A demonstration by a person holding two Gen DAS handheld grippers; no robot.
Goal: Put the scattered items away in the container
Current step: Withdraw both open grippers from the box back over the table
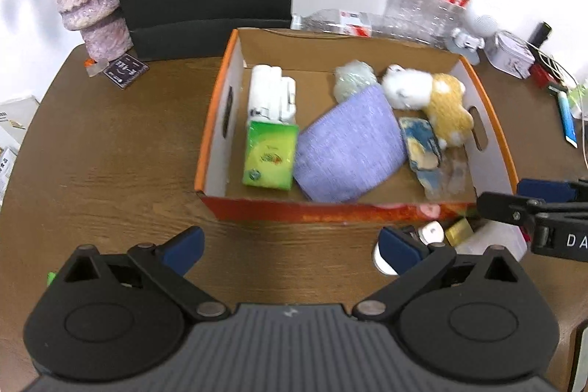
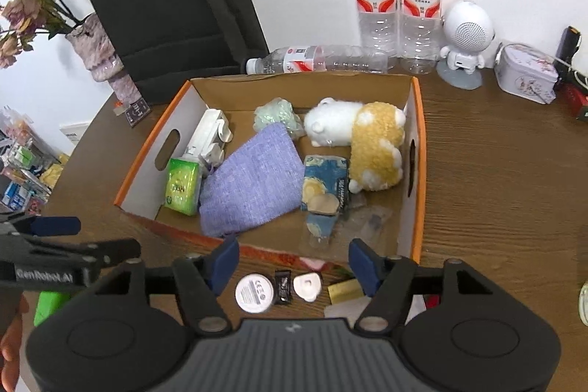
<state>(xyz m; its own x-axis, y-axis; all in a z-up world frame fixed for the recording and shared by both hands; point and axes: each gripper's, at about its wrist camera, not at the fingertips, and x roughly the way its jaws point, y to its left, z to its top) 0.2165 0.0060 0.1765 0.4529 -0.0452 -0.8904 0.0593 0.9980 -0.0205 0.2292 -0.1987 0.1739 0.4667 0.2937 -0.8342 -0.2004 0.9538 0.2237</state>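
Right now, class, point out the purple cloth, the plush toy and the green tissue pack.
purple cloth (image 2: pixel 253 180): right wrist view, middle of its knit surface.
plush toy (image 2: pixel 375 149): right wrist view, yellow body.
green tissue pack (image 1: pixel 270 158): left wrist view, printed top face.

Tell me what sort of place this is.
Probably a home or office desk, not a workshop: a wooden table against a white wall, with a vase of dried flowers, water bottles, a small robot-shaped speaker, and a cardboard box of household odds and ends.

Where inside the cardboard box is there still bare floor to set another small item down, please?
Bare floor in the box lies along the back wall, behind the white charger, and at the near right corner below the plush toy. The middle is crowded around the purple cloth.
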